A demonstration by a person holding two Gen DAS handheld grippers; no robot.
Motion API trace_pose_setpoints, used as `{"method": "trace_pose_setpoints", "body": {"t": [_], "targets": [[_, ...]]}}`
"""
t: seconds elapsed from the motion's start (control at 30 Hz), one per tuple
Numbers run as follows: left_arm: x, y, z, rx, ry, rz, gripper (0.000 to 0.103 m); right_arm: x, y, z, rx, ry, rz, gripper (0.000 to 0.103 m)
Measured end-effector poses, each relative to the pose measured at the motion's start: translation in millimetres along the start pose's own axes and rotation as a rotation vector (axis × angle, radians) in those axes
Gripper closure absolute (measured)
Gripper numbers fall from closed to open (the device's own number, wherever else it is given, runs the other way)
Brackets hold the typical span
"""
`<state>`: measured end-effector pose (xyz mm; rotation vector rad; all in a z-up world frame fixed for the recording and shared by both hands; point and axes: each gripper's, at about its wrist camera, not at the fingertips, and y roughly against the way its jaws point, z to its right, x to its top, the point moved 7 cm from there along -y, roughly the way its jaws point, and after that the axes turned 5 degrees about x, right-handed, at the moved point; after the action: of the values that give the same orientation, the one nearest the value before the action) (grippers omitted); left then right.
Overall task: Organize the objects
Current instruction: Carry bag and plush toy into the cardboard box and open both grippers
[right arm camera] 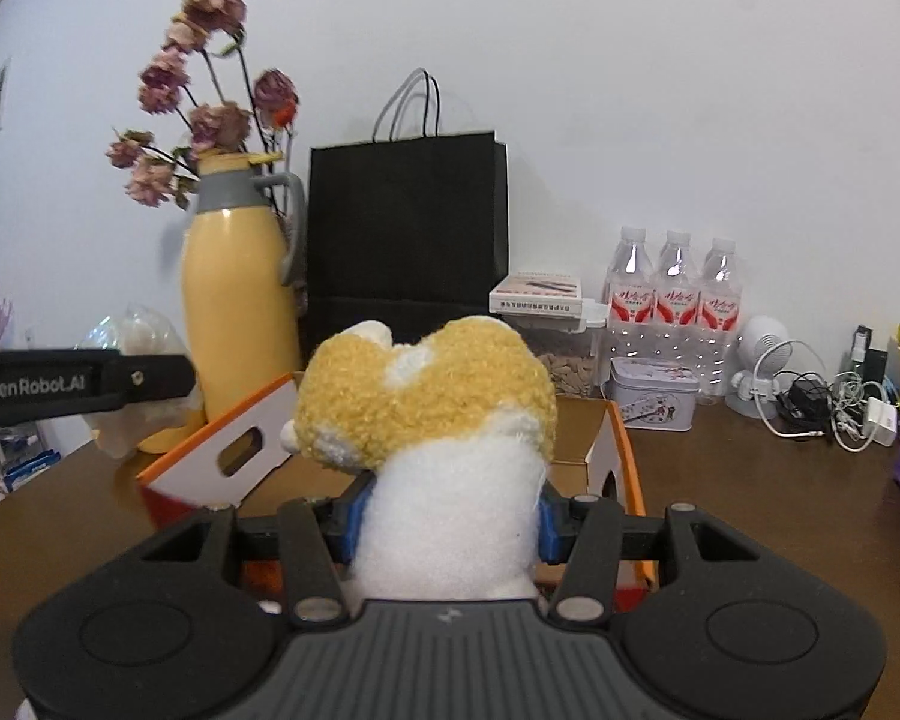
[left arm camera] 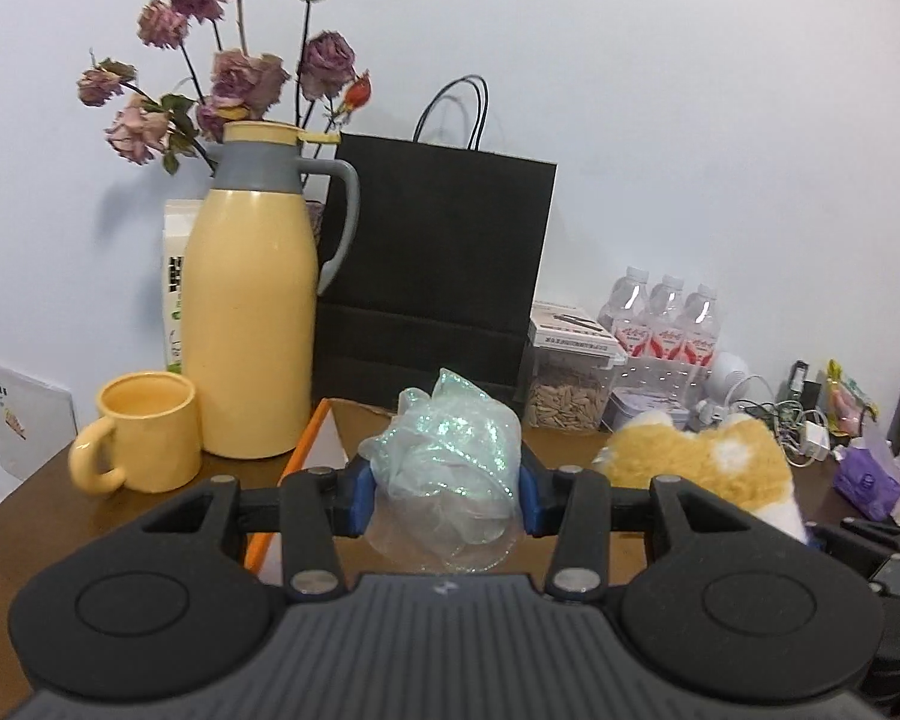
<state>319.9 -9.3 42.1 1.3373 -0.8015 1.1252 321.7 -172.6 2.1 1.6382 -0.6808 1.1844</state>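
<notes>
My left gripper (left arm camera: 447, 501) is shut on a crumpled, glittery clear plastic wrap (left arm camera: 450, 450), held above the near edge of an open cardboard box (left arm camera: 306, 450) with orange-edged flaps. My right gripper (right arm camera: 447, 525) is shut on a yellow and white plush toy (right arm camera: 432, 402), held over the same box (right arm camera: 624, 456); the toy (left arm camera: 696, 462) also shows at the right of the left wrist view. The left gripper's black arm (right arm camera: 78, 387) and its plastic wrap (right arm camera: 144, 324) appear at the left of the right wrist view. The box's inside is mostly hidden.
Behind the box stand a yellow thermos jug (left arm camera: 249, 312), a yellow mug (left arm camera: 144, 432), dried roses (left arm camera: 240, 72) and a black paper bag (left arm camera: 438, 264). To the right are a seed container (left arm camera: 570, 396), a tin (right arm camera: 654, 393), three water bottles (right arm camera: 672, 300) and tangled cables (right arm camera: 822, 402).
</notes>
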Motion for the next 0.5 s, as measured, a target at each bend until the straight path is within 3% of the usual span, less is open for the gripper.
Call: {"method": "trace_pose_setpoints", "body": {"t": [0.23, 0.5], "targets": [[-4, -58, -1, 0.055, 0.051, -0.042, 0.058, 5, -55, 23, -0.036, -0.041, -0.034, 0.054], [-25, -87, 0, 0.082, 0.004, -0.121, 0.058, -13, -77, 38, -0.047, -0.053, -0.097, 0.054]]}}
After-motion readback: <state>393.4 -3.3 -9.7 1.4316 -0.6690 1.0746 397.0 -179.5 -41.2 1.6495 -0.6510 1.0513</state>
